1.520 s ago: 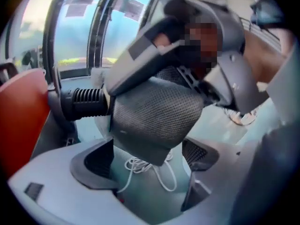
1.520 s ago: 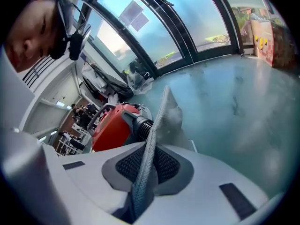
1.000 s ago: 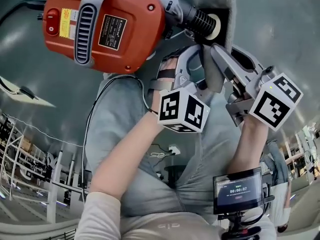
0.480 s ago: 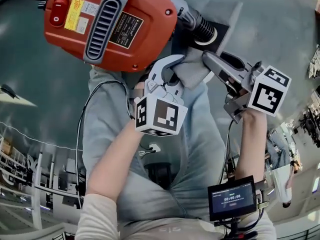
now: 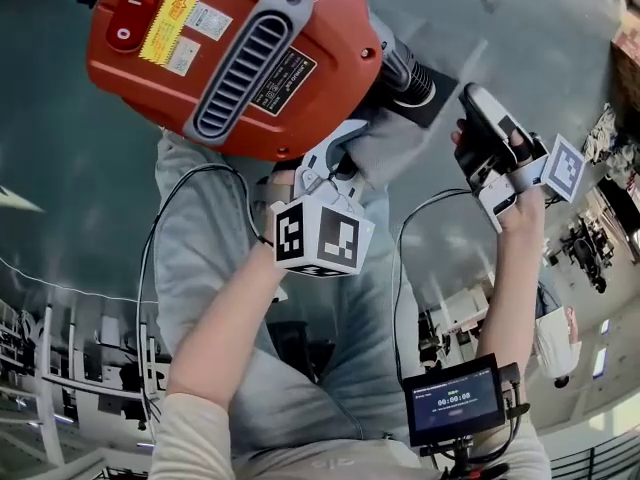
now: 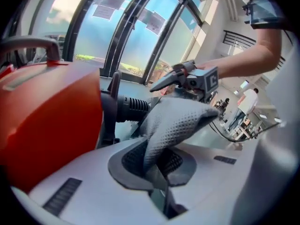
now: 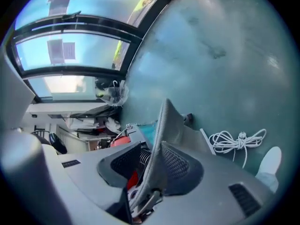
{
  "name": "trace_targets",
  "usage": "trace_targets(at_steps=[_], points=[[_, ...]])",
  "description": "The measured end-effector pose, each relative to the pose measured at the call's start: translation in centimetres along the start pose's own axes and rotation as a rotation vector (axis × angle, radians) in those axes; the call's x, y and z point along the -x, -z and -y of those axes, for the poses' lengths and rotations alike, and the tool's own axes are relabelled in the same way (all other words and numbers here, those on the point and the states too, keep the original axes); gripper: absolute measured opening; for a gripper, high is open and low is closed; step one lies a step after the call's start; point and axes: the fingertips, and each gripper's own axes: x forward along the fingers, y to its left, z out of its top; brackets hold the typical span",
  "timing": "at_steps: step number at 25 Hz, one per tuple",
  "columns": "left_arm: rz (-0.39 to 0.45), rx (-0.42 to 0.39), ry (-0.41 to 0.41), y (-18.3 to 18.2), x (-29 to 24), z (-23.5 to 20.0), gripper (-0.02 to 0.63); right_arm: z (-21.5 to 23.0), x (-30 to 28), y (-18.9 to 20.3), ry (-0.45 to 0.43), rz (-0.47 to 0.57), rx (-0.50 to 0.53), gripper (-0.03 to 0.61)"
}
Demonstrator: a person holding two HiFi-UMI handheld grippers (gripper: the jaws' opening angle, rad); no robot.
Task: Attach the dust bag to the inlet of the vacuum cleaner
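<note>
**Head view.** One red vacuum cleaner (image 5: 230,58) fills the 11-to-12 o'clock area. Its long axis runs roughly 9 to 3 o'clock, and its black ribbed inlet (image 5: 405,68) points out toward 4 o'clock. One grey dust bag (image 5: 390,153) lies just below the inlet. The bag's long axis runs from 7 o'clock at the left gripper (image 5: 345,153) up to 1 o'clock beside the inlet mouth. Whether the bag's collar is seated on the inlet cannot be told, and the bag's inside is not visible. The right gripper (image 5: 468,118) stands at 3 o'clock of the bag, and this view shows a gap between them. One small screen (image 5: 455,398) is strapped to the right forearm at 5 o'clock. One black cable (image 5: 150,258) loops across the person's lap.

**Left gripper view.** The jaws have just closed and are clamped on a fold of the mesh dust bag (image 6: 178,121), which rises toward 1 o'clock. The inlet (image 6: 133,108) sits at 10 o'clock of the bag, with the red body (image 6: 47,125) at 9 o'clock.

**Right gripper view.** The jaws have just been opening and stand partly apart. One edge of grey fabric (image 7: 164,125) stands upright between them, its tip at 12 o'clock, and a gap shows on its left side. One coiled white cord (image 7: 236,139) lies on the floor (image 7: 211,41) at 3 o'clock.
</note>
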Motion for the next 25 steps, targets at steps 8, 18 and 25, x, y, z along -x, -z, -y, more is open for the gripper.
trace_targets(at_steps=[8,18,25], points=[[-0.046,-0.106,0.049,-0.9,-0.2,1.6,0.028,-2.1,-4.1,0.0,0.16,-0.125,0.194,0.04],[0.043,0.132,0.062,-2.6,1.2,1.9,0.021,-3.4,-2.9,-0.4,0.114,0.018,-0.124,0.04],[0.075,0.09,0.007,-2.7,2.1,1.8,0.02,-3.3,-2.7,-0.2,0.061,0.038,-0.296,0.04]])
